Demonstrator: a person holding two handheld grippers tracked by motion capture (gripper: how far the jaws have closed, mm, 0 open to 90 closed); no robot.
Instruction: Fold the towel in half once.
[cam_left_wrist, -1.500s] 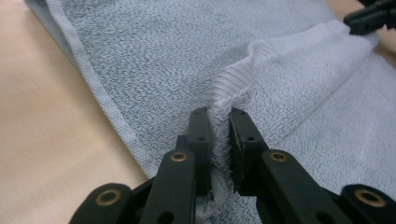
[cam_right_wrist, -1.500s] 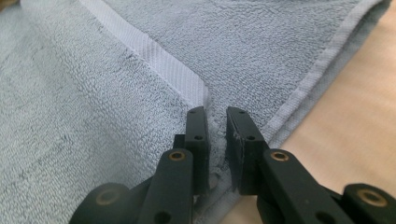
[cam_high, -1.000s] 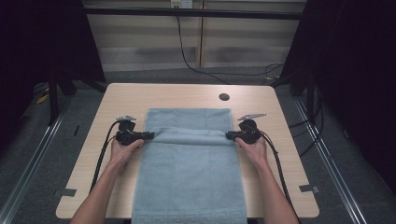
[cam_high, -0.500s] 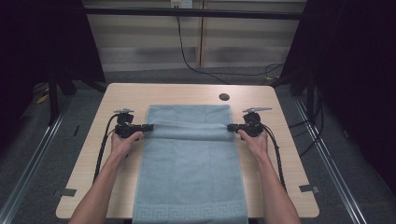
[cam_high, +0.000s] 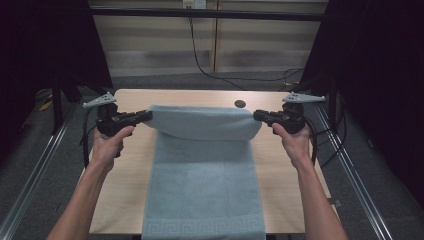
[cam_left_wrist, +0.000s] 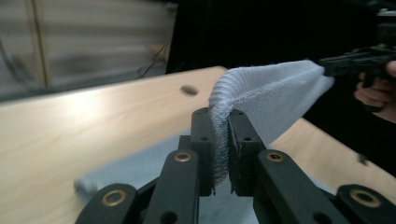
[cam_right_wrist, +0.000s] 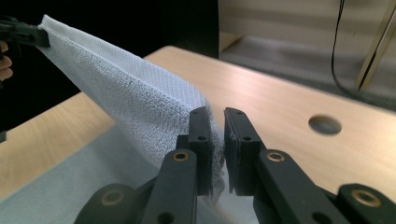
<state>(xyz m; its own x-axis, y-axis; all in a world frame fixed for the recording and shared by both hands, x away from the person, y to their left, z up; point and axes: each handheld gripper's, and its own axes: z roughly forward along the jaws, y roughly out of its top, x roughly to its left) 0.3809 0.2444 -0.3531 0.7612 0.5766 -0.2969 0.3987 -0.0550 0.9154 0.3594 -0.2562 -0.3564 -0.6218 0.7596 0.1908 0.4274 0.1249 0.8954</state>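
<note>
A pale blue towel (cam_high: 202, 170) lies lengthwise down the wooden table (cam_high: 125, 165), its far end lifted into a taut fold (cam_high: 200, 122) between my two grippers. My left gripper (cam_high: 148, 115) is shut on the left corner of that fold, and its own view shows the towel's edge (cam_left_wrist: 261, 93) pinched between the jaws (cam_left_wrist: 219, 149). My right gripper (cam_high: 256, 116) is shut on the right corner, with towel cloth (cam_right_wrist: 135, 102) clamped between its jaws (cam_right_wrist: 215, 144). Both grippers hang above the table at about the same height. The towel's near end, with a patterned border (cam_high: 202, 227), rests on the table.
A small round hole (cam_high: 240, 104) sits in the tabletop near its far edge. Black cables (cam_high: 220, 75) trail over the floor behind the table. Metal rails (cam_high: 350, 170) run along both sides. Dark curtains stand left and right.
Both hands have risen, lifting the towel's far end off the table into a hanging fold. The grippers kept their hold on the corners and stayed level with each other.
</note>
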